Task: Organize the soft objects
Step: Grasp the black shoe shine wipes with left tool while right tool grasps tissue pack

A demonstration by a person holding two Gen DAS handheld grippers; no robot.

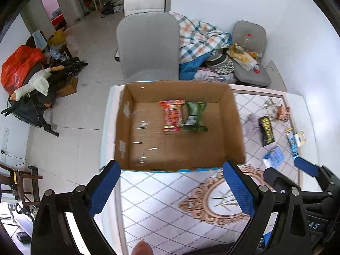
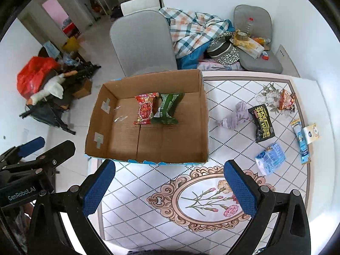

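Note:
An open cardboard box [image 1: 238, 127] [image 2: 204, 123] stands on the patterned table and holds a red snack packet [image 1: 172, 115] [image 2: 145, 108] and a green snack packet [image 1: 195, 116] [image 2: 167, 108] side by side. To the box's right lie a lilac cloth [image 2: 235, 115], a black wipes pack [image 2: 261, 123], a blue tissue pack [image 2: 269, 158], a blue tube [image 2: 301, 142] and an orange packet [image 2: 286, 99]. My left gripper [image 1: 172, 189] is open and empty just in front of the box. My right gripper [image 2: 170, 188] is open and empty over the table's front part.
A grey chair [image 2: 142, 42] stands behind the box. A plaid blanket [image 2: 191, 31] and a cluttered second chair [image 2: 255, 48] lie behind the table. A red bag [image 1: 19, 68], a stuffed goose and a stroller stand on the floor at left.

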